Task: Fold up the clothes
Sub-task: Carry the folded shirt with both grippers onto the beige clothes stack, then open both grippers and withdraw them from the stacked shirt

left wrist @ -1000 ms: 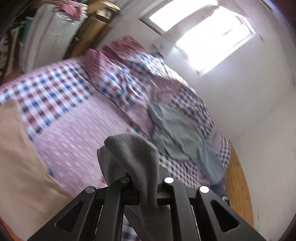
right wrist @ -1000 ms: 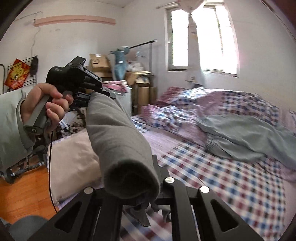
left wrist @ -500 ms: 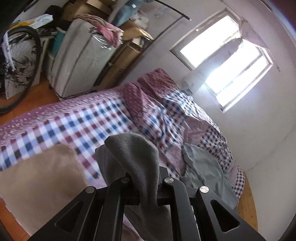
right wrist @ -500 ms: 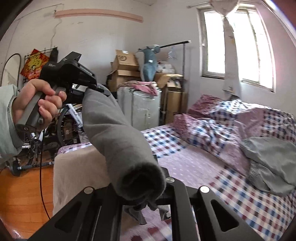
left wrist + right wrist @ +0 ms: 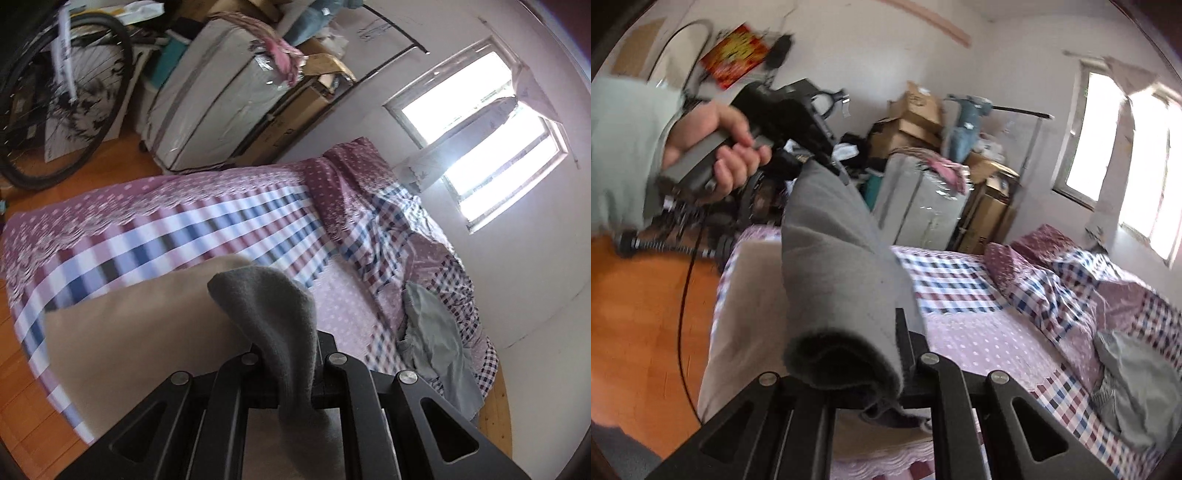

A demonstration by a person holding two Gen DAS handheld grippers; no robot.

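Both my grippers are clamped on the grey garment: left gripper pinches one end at lower centre, right gripper the other, cloth stretched between them above the tan cloth on the bed.

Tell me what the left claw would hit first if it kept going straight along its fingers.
Probably the tan cloth lying on the checked bed. The left claw, shut on the grey garment, points downward over it. Depth is unclear, so it may land on the bedspread just beyond the cloth.
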